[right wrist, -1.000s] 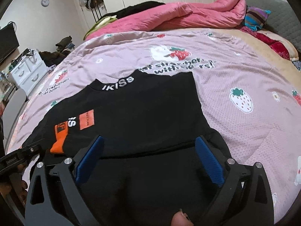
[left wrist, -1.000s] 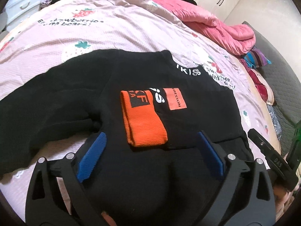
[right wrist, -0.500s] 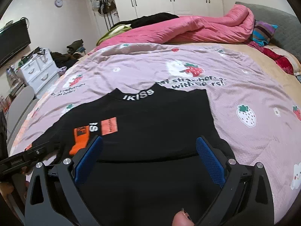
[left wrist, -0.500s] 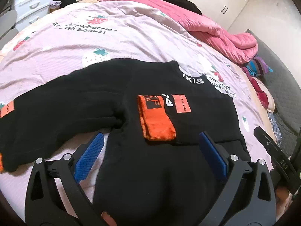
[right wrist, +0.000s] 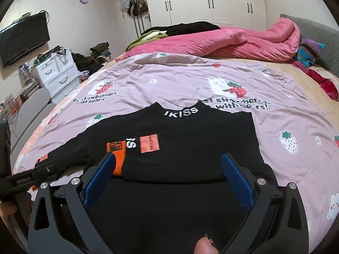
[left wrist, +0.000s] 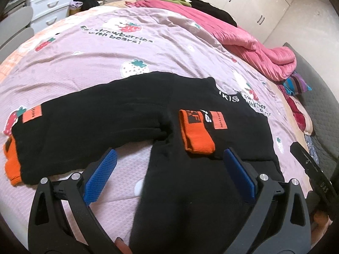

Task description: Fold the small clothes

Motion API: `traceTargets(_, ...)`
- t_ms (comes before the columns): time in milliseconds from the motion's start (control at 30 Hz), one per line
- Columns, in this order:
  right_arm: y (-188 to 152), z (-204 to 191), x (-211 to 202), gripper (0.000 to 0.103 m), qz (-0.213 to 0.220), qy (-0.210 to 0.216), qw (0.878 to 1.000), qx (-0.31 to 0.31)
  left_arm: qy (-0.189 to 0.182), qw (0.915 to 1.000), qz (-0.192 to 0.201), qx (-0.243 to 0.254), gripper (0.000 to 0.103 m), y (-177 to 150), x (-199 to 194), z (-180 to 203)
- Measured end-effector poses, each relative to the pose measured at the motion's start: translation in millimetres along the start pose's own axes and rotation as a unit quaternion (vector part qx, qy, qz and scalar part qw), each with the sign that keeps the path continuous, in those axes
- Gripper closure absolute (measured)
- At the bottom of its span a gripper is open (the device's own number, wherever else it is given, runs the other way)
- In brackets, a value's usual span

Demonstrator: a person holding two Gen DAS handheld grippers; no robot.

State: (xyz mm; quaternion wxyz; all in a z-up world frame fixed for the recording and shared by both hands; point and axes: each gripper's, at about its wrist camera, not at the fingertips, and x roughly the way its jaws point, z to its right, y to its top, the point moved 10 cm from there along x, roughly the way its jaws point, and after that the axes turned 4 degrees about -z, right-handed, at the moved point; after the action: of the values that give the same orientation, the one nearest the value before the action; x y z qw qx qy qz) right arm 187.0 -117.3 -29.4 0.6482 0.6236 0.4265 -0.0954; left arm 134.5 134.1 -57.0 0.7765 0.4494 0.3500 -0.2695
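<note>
**Here, a black sweater lies half folded on a bed, with two wide-open grippers above it**

Here the black sweater (left wrist: 190, 190) lies flat on a pink strawberry-print bedspread (left wrist: 106, 53), toward the near edge of the bed, its collar pointing at the far side where a pink quilt (left wrist: 243, 46) is bunched. The collar carries white lettering (right wrist: 181, 112).

One sleeve is already folded across the chest, so that its orange cuff (left wrist: 196, 133) rests on the black body beside an orange patch (left wrist: 219, 120). This placement narrows the garment on that side. The other sleeve (left wrist: 84, 127) is stretched out toward the bed's left edge, ending in a second orange cuff (left wrist: 11, 167). It appears to be the part not yet folded, and it lies smooth, probably so that it can be lifted cleanly.

The left gripper (left wrist: 169, 175) hangs above the sweater's lower body, near where the outstretched sleeve joins it. Its blue-padded jaws are spread wide apart and hold nothing; whether they brush the cloth cannot be told.

The right gripper (right wrist: 168, 180) hovers over the lower half of the sweater, on the side already folded. Its jaws are likewise wide apart and empty, with the fabric showing between them. A fingertip (right wrist: 205, 246) of the person shows at the bottom of the right wrist view.
</note>
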Motion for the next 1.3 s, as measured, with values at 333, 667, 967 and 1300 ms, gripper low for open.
traceTargets(333,0,-36,-3,0.004,0.002,0.017,0.999,-0.033,0.014,0.9993,0.014,-0.030,0.009,-5,-22,-32)
traceTargets(667,-2,-75,-3,0.004,-0.001,0.039,0.997,-0.069,0.031,0.9965,0.018,-0.076,0.009,-14,-37,-76)
traceTargets(967,-12,-117,8,0.004,-0.016,0.067,0.993,-0.099,0.047,0.9914,0.020,-0.120,0.009,-25,-48,-114)
traceTargets(1300,-22,-171,18,0.004,-0.032,0.103,0.985,-0.136,0.046,0.9821,0.018,-0.182,0.009,-42,-58,-159)
